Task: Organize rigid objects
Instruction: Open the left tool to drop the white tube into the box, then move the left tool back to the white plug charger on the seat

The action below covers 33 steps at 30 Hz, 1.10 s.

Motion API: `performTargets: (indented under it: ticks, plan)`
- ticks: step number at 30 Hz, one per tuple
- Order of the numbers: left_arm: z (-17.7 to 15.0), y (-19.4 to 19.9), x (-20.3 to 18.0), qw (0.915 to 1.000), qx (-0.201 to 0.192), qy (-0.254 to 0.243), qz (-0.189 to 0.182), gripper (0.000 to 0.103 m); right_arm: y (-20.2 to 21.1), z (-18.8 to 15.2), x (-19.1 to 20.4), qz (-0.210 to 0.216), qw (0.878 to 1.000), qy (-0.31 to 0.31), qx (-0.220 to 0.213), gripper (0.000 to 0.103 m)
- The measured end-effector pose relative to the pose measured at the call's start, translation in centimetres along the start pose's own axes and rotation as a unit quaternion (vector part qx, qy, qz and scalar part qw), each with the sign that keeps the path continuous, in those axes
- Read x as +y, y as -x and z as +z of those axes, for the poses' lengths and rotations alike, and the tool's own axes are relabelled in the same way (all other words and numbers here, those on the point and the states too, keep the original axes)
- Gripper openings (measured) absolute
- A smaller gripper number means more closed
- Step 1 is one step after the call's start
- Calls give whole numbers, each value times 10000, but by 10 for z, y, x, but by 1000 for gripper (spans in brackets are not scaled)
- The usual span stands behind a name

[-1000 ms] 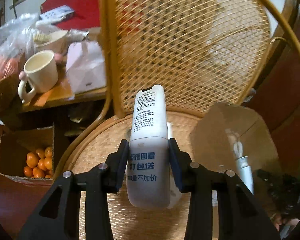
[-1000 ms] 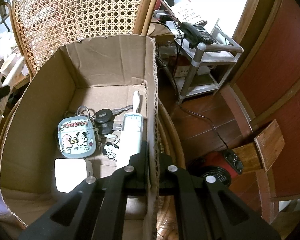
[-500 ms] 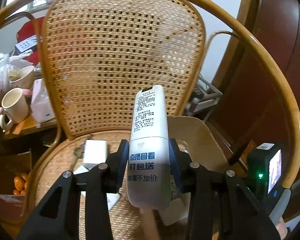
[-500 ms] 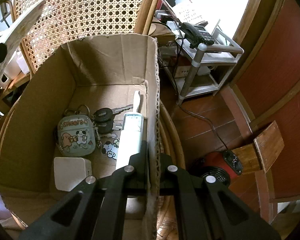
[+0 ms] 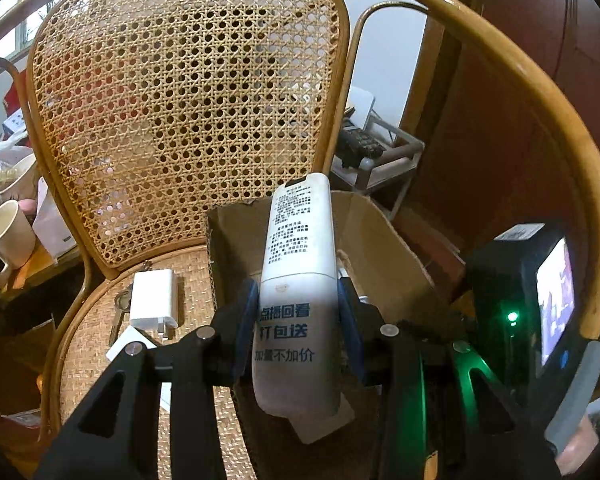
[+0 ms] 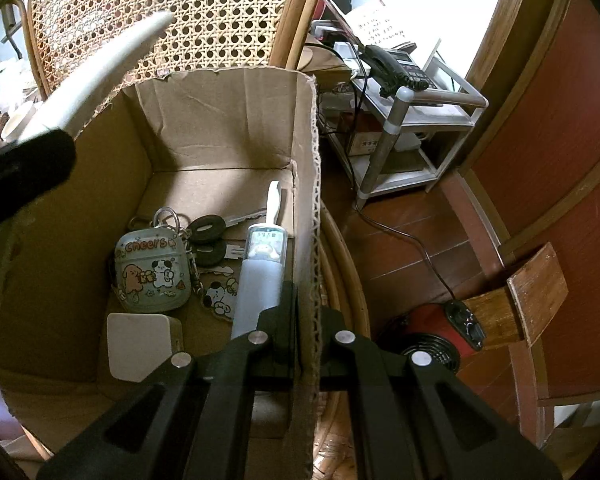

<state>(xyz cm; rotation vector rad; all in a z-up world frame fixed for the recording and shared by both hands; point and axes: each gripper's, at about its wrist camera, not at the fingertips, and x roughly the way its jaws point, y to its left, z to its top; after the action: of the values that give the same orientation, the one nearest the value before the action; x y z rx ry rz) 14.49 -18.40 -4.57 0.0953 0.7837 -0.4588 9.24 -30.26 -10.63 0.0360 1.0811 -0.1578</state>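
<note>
- cardboard box [image 6: 220, 128] holds keys [image 6: 210, 236], a cartoon case [image 6: 150, 276], a white charger [image 6: 138, 346] and a pale tube [image 6: 260, 276].
- right gripper [image 6: 306, 316] pinches the box's wall.
- left gripper [image 5: 298, 316] clasps the white remote [image 5: 298, 280] above the box; its lower end is hidden.

The left wrist view looks forward at a cane chair [image 5: 180, 100]; the right wrist view looks steeply down, close, into a cardboard box [image 6: 220, 120]. Both show box and chair.
</note>
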Motion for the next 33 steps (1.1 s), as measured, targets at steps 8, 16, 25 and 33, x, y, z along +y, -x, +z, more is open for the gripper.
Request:
performTargets:
  ticks: [8, 16, 25, 33]
  plan:
    - [0, -4, 6, 9999, 104, 76, 55, 38, 0, 0, 0, -2, 10000, 6, 0, 6]
    - [5, 3, 14, 9994, -86, 135, 298, 39, -1, -2, 1, 6, 10000, 40, 23, 6]
    - [7, 1, 58, 9948, -40, 560, 846, 85, -1, -2, 0, 19, 10000, 30, 22, 6]
    - [-4, -11, 116, 9854, 339, 953, 1367, 91, -1, -2, 0, 18, 10000, 25, 27, 6]
